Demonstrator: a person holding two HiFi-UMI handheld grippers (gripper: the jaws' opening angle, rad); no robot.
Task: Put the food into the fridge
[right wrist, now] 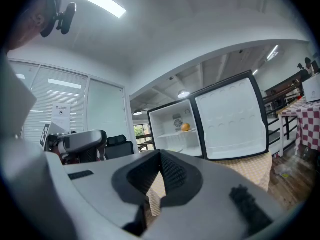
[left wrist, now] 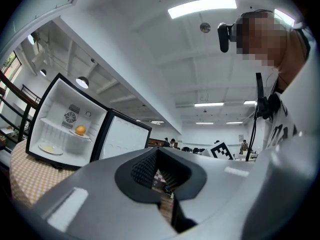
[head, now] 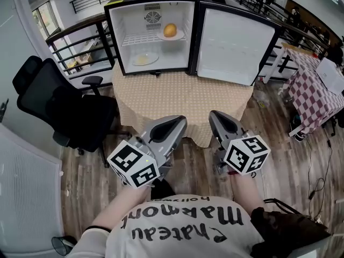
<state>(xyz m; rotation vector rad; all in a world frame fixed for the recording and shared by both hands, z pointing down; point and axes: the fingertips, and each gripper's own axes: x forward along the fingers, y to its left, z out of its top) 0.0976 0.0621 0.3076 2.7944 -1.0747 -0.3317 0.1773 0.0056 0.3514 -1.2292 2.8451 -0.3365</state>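
Note:
A small fridge (head: 153, 36) stands open on a table with a tan dotted cloth (head: 183, 98). On its upper shelf an orange (head: 170, 30) sits on a white plate (head: 180, 36). A second plate with pale food (head: 144, 59) lies on the fridge floor. The orange (left wrist: 80, 130) also shows in the left gripper view, and the orange (right wrist: 185, 127) in the right gripper view. My left gripper (head: 180, 121) and right gripper (head: 215, 116) hang close to my body, short of the table's near edge. Both are shut with nothing between the jaws.
The fridge door (head: 234, 44) swings wide to the right. A black office chair (head: 59, 106) stands left of the table. A table with a red checked cloth (head: 317, 90) is at the far right. Railings run behind the fridge, wood floor lies below.

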